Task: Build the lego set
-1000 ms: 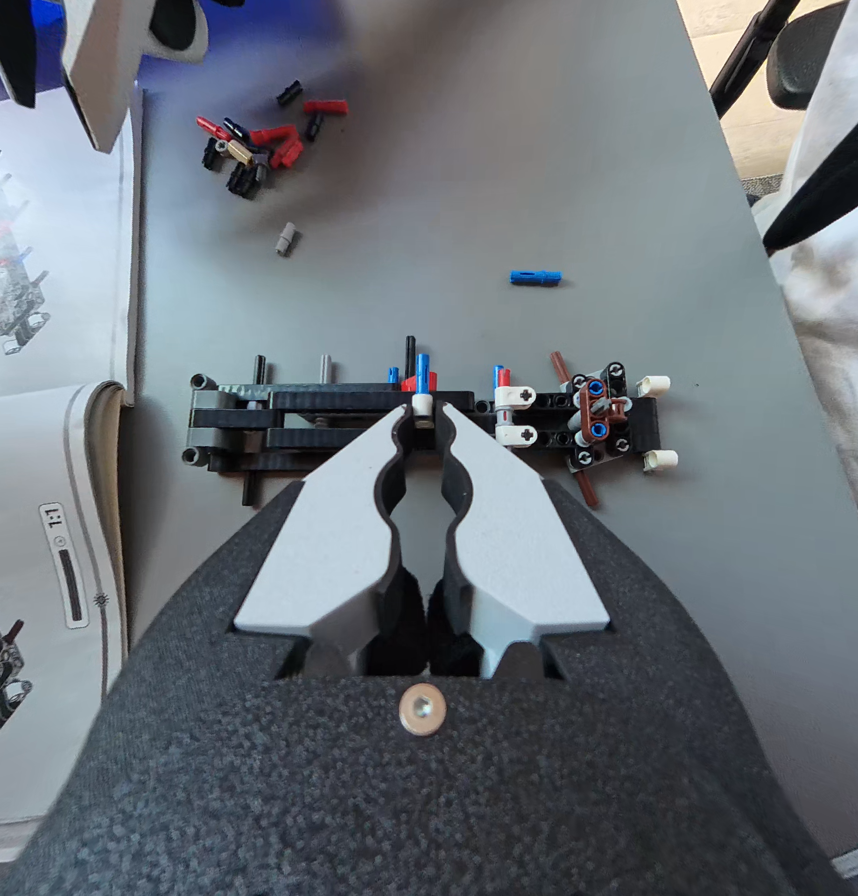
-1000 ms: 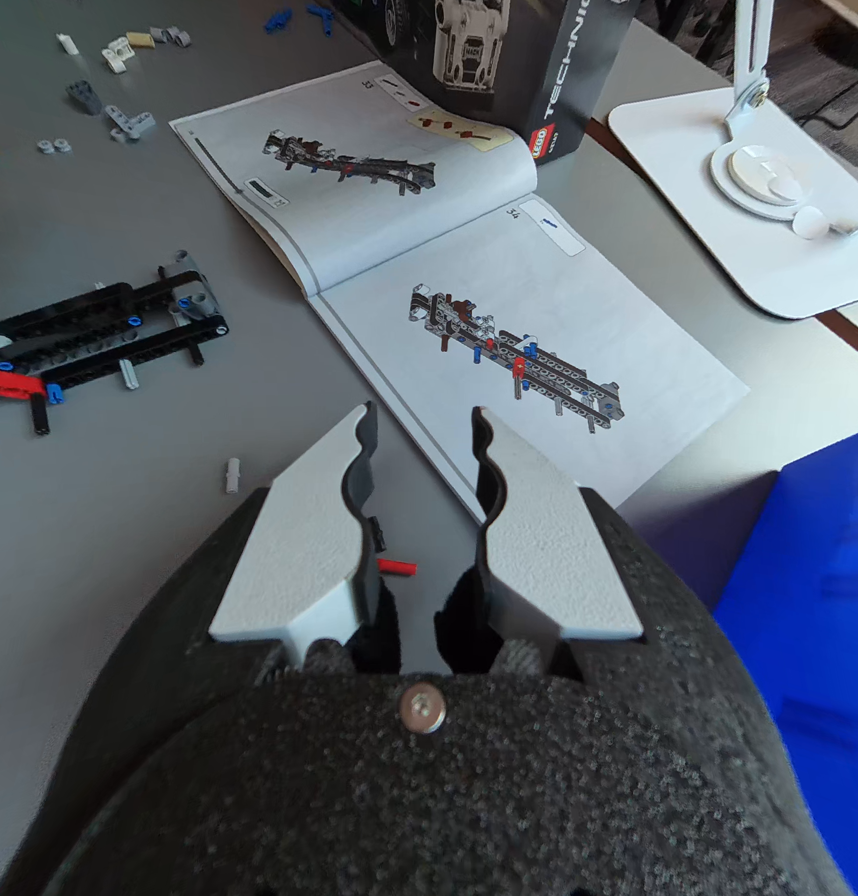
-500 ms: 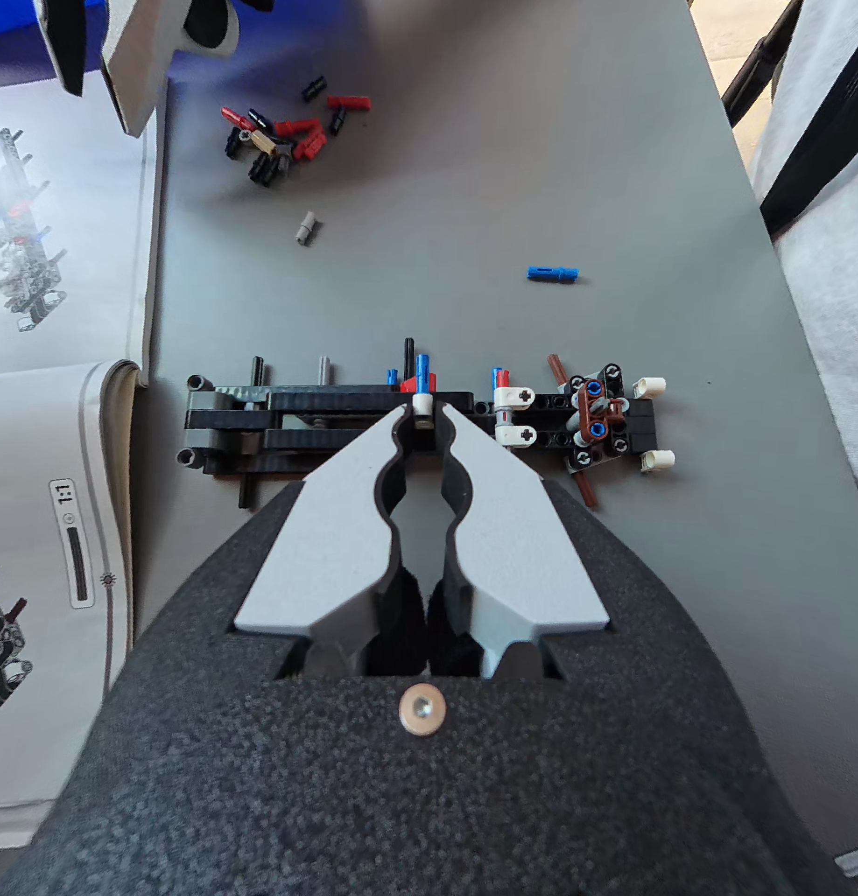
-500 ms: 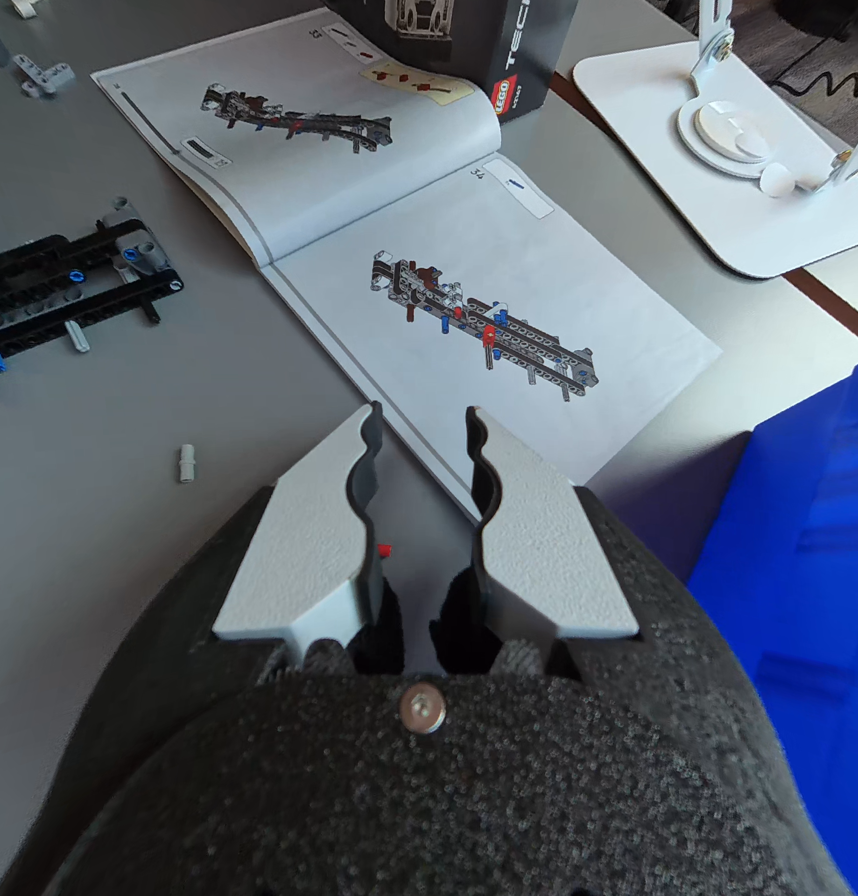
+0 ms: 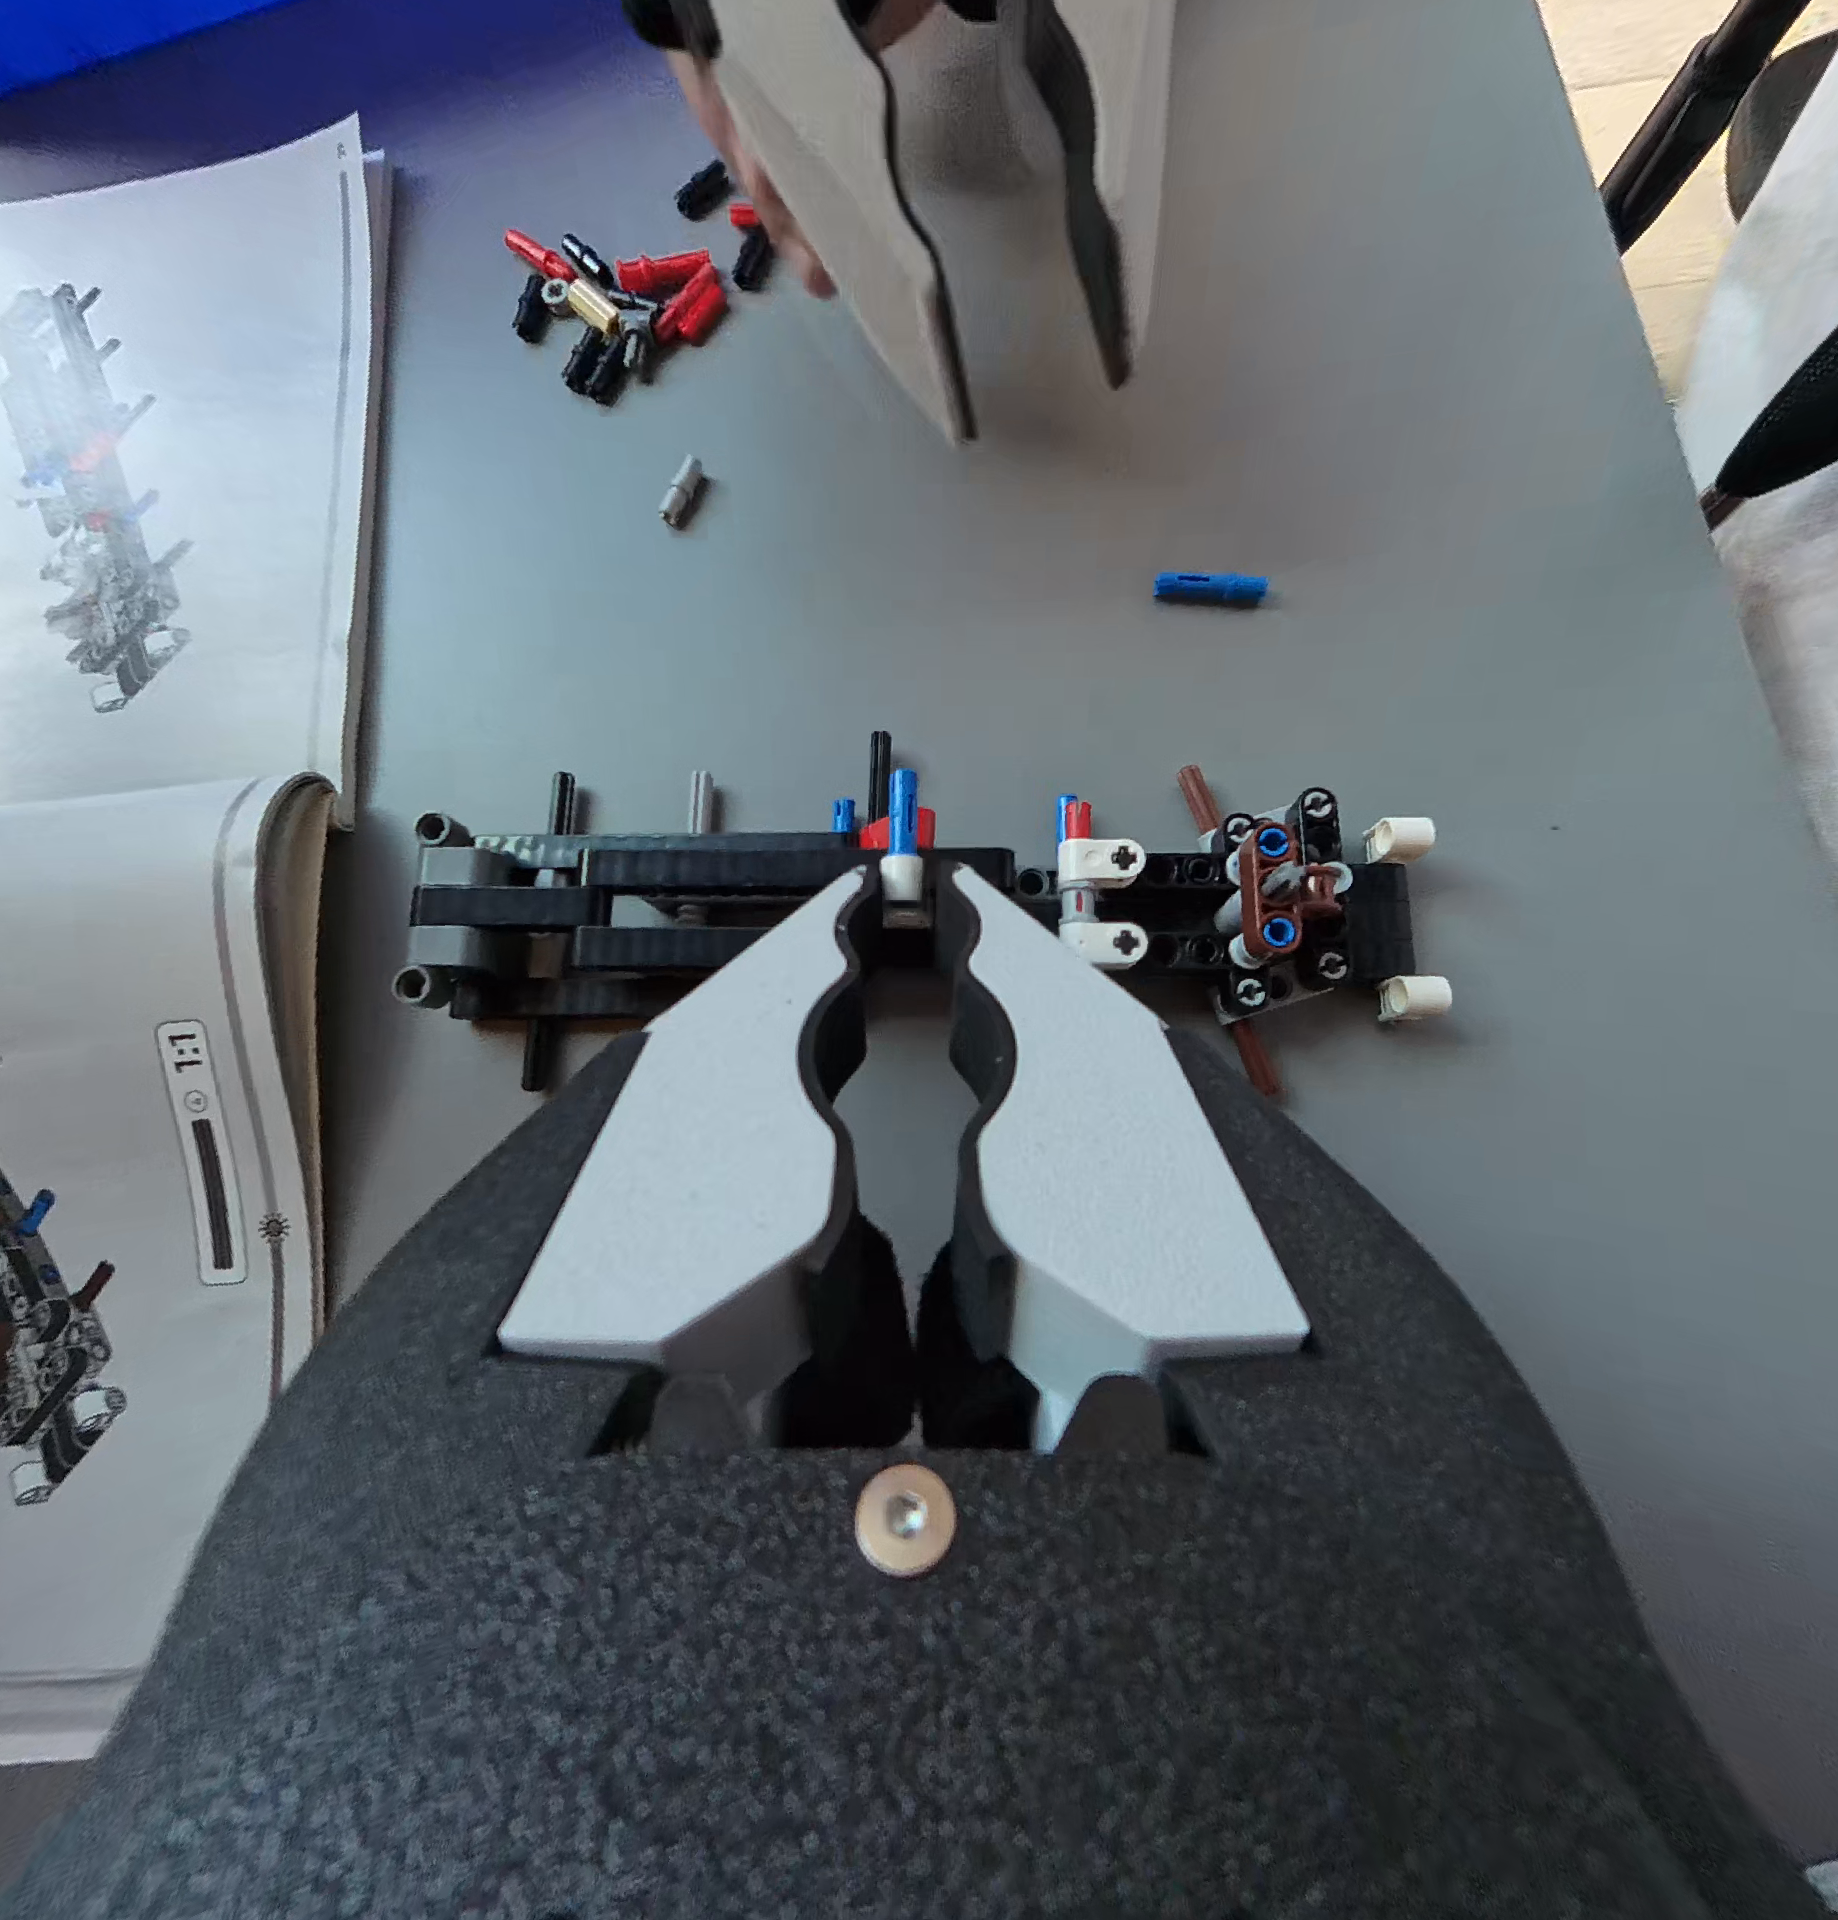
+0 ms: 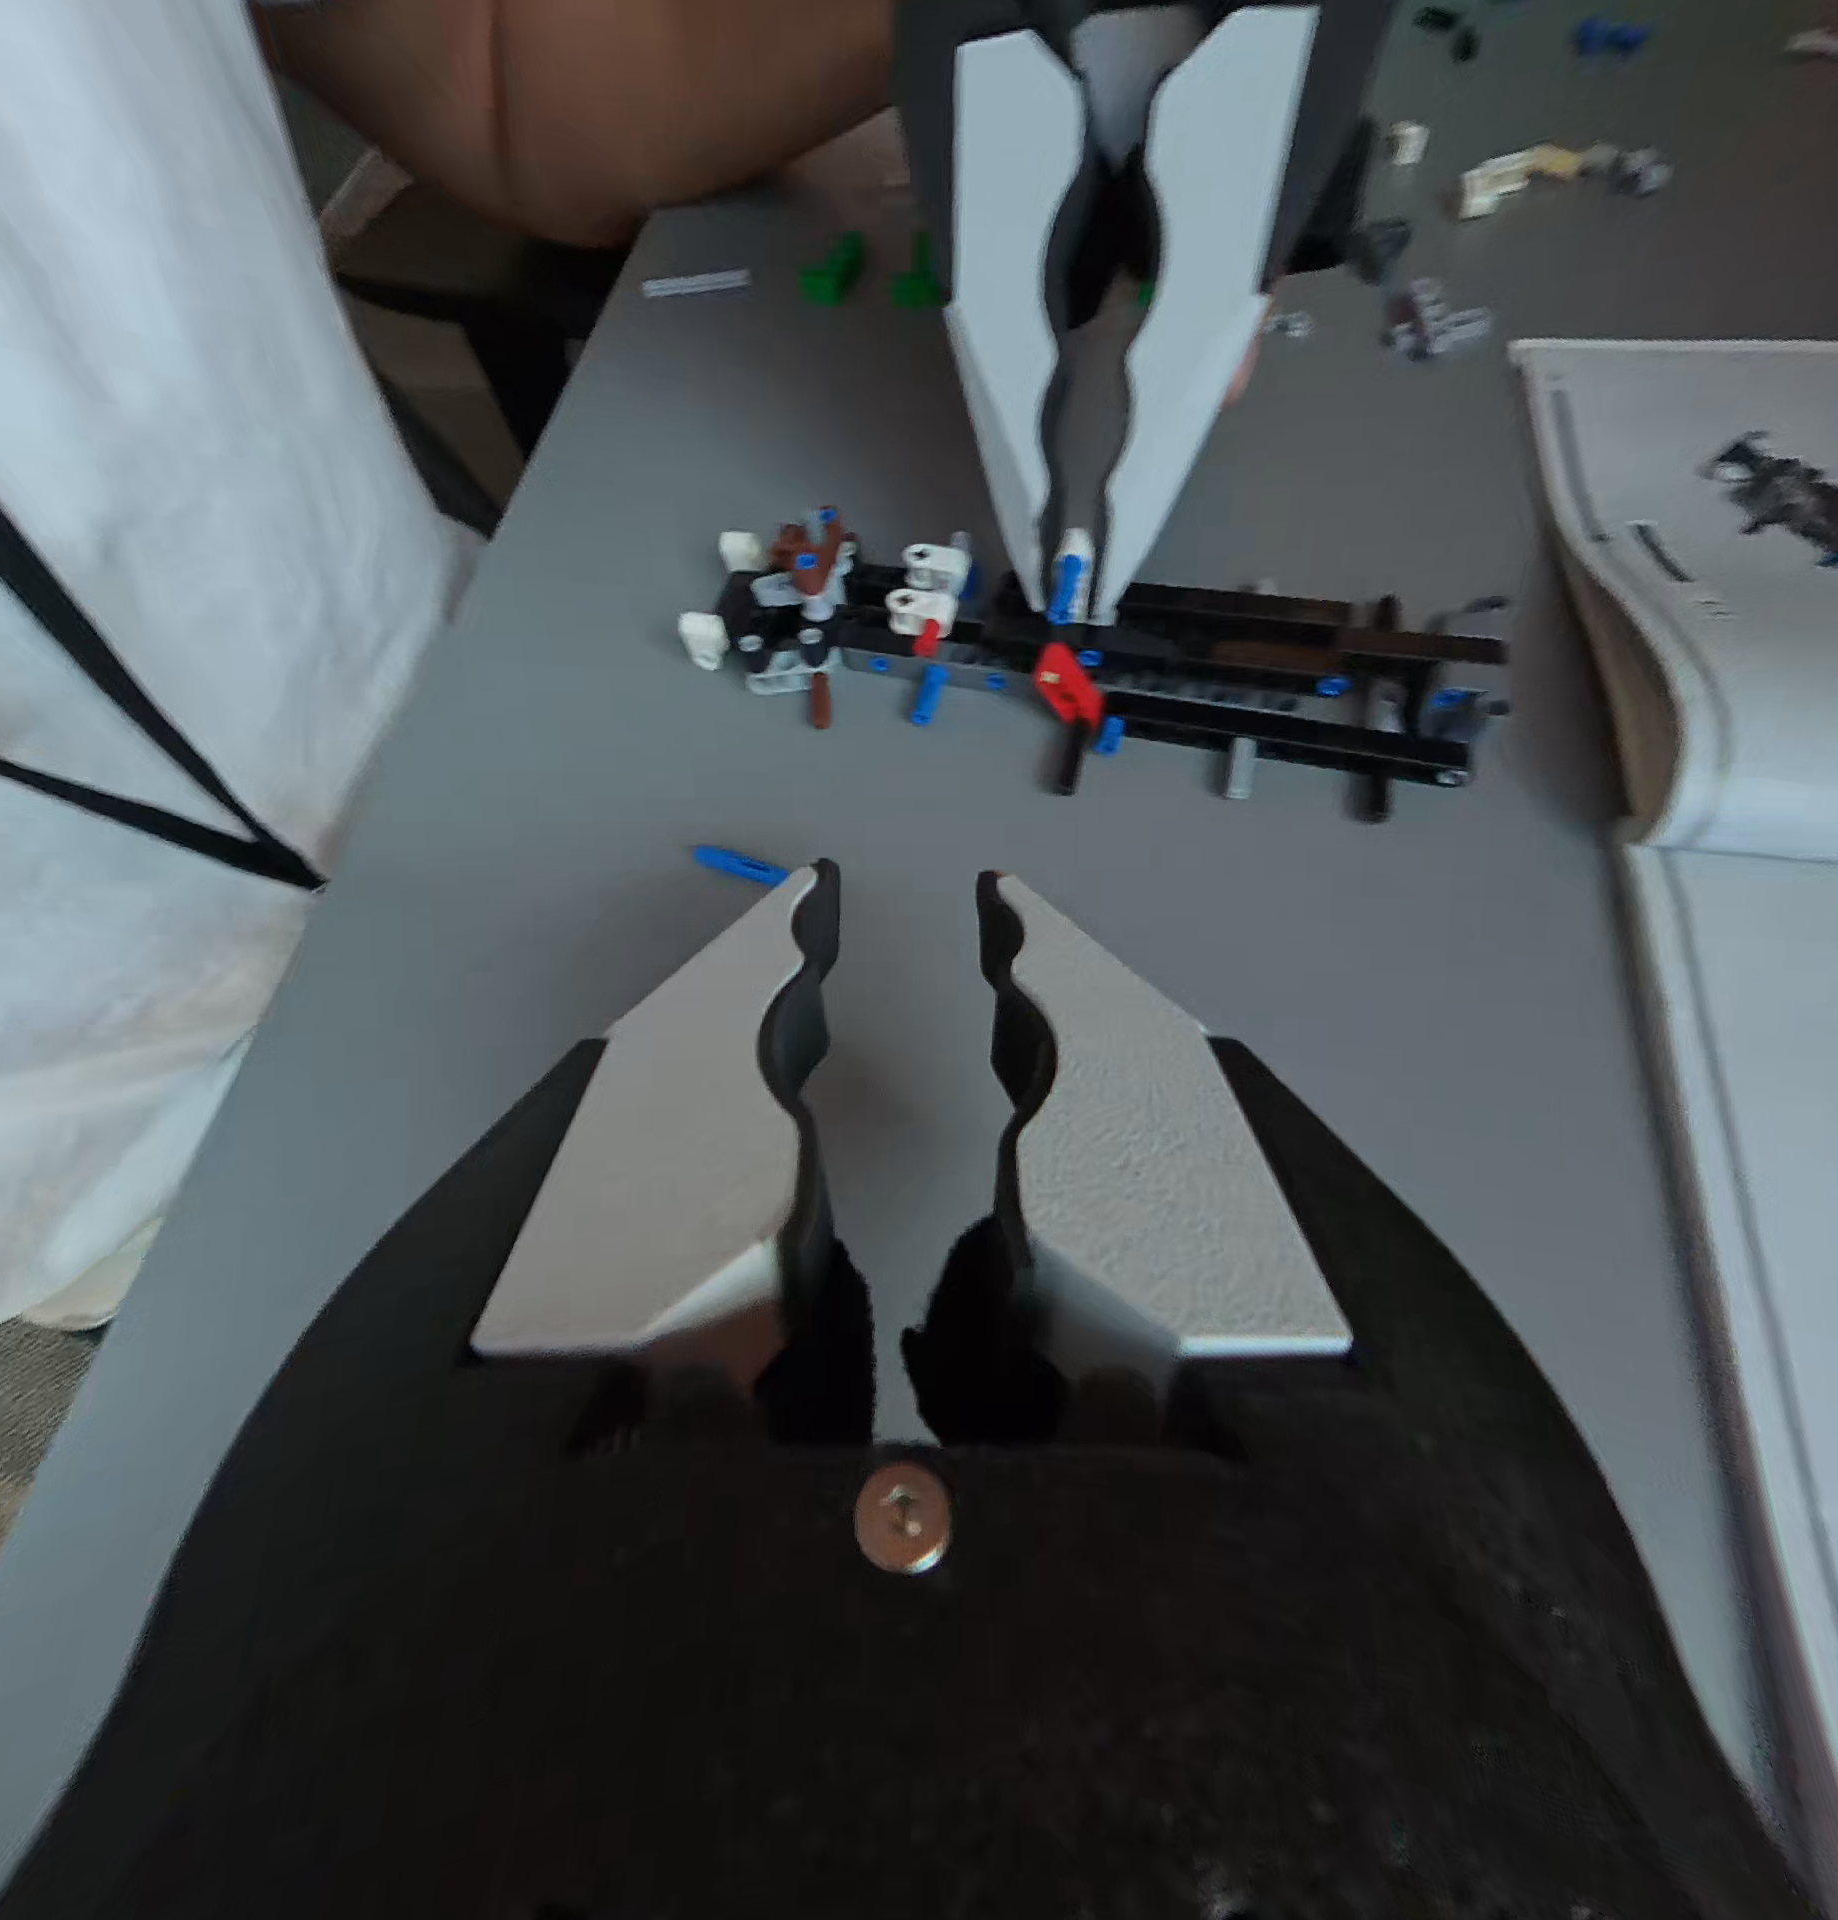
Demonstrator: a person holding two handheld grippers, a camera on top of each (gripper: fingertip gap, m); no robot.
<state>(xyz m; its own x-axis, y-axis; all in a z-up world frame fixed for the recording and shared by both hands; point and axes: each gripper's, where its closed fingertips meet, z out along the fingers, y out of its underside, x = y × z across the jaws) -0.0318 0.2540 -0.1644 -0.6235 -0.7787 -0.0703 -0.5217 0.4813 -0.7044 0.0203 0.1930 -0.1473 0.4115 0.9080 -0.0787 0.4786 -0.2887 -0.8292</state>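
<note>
The left gripper [image 5: 907, 894] is clenching a white-and-blue pin [image 5: 902, 854] standing on the black brick chassis [image 5: 749, 904], which is lying crosswise right at its fingertips. Opposite, the right gripper [image 6: 907, 883] is hanging released above the grey table [image 6: 1258, 987], well short of the chassis, a loose blue pin [image 6: 738, 863] lying just left of its tip. An open instruction booklet [image 5: 146, 499] is lying left of the left gripper; red and black pins [image 5: 624, 296] are sitting scattered beyond the chassis.
</note>
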